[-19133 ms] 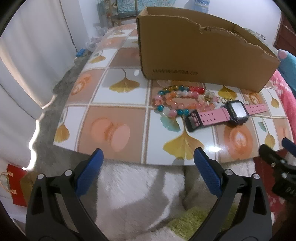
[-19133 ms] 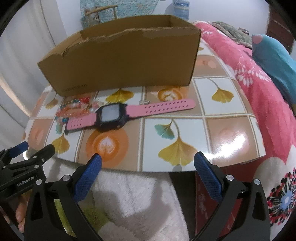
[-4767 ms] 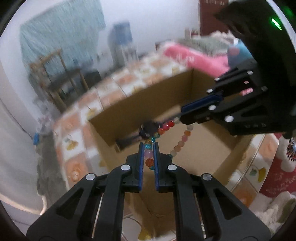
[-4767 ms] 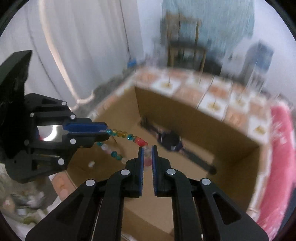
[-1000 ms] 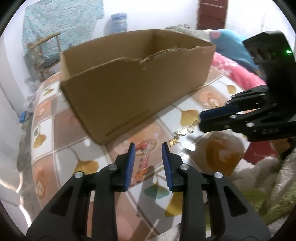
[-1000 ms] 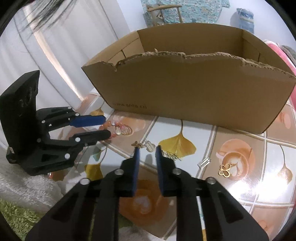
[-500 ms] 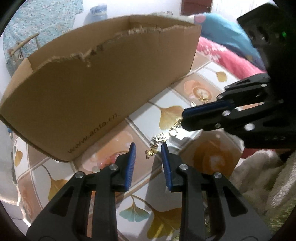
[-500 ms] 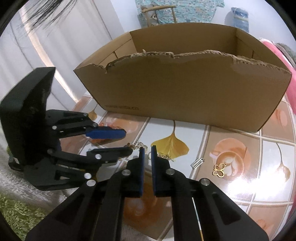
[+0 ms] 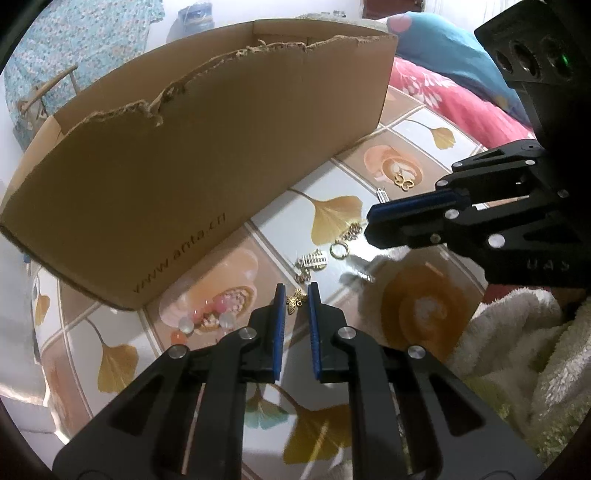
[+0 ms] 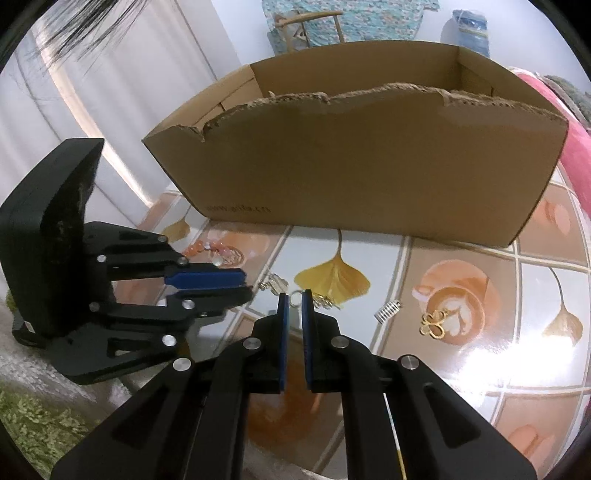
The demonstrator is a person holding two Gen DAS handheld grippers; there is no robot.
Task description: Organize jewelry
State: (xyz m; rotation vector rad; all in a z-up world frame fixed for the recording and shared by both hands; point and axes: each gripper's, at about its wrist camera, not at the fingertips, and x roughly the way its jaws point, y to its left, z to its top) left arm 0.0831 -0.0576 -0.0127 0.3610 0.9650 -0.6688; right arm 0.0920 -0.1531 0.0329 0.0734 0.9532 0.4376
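A gold charm chain [image 9: 317, 258] lies on the tiled table in front of the cardboard box [image 9: 207, 147]. My left gripper [image 9: 295, 291] stands narrowly open with the chain's gold bee charm [image 9: 295, 301] between its fingertips. My right gripper [image 10: 294, 299] is nearly shut around the chain's ring [image 10: 294, 297], with a small gap between the pads; it shows from the side in the left wrist view [image 9: 373, 225]. A pink bead bracelet [image 9: 207, 317] lies left of the chain. A gold butterfly charm [image 10: 434, 321] and a small silver charm [image 10: 387, 310] lie to the right.
The box [image 10: 369, 166] stands open-topped close behind the jewelry. A white fluffy towel [image 9: 517, 350] lies at the table's near edge. A pink blanket [image 9: 461, 99] lies to the right. A chair [image 10: 306, 26] stands behind the table.
Both grippers have come down closer to the chain. My left gripper's fingers have narrowed around the bee charm, and my right gripper stays nearly shut at the ring.
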